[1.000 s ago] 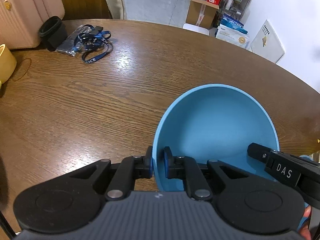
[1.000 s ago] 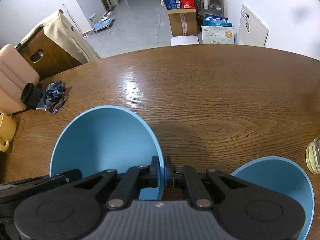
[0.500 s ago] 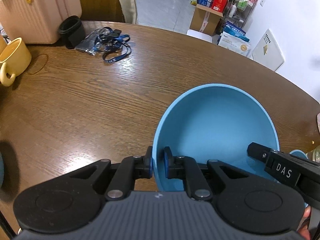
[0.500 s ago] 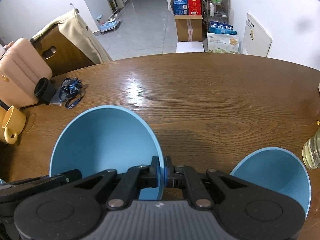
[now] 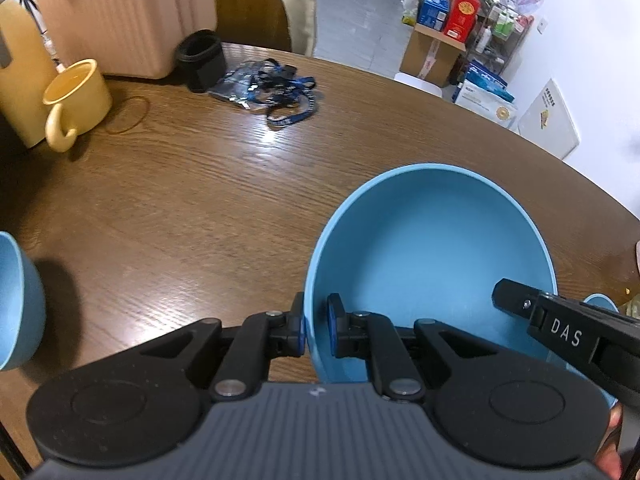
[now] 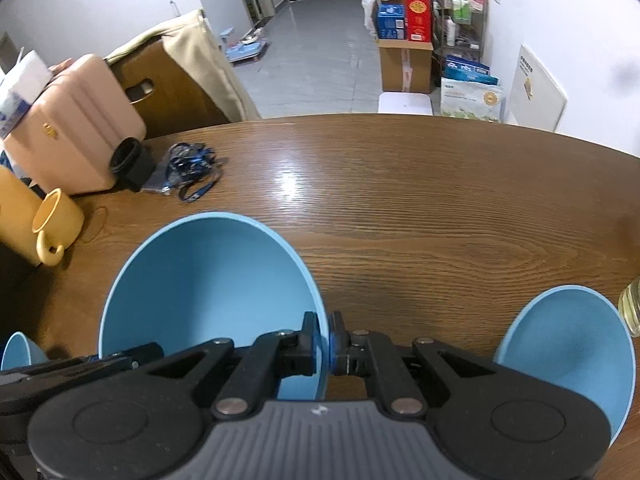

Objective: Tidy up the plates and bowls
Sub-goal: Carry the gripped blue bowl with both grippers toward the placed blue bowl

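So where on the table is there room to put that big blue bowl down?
The widest bare wood lies beyond the big blue bowl, right of the lanyards. It's crowded at the far left: yellow mug, pink case, black cup.

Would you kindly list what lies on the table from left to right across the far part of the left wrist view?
Yellow mug → black cup → blue lanyards.
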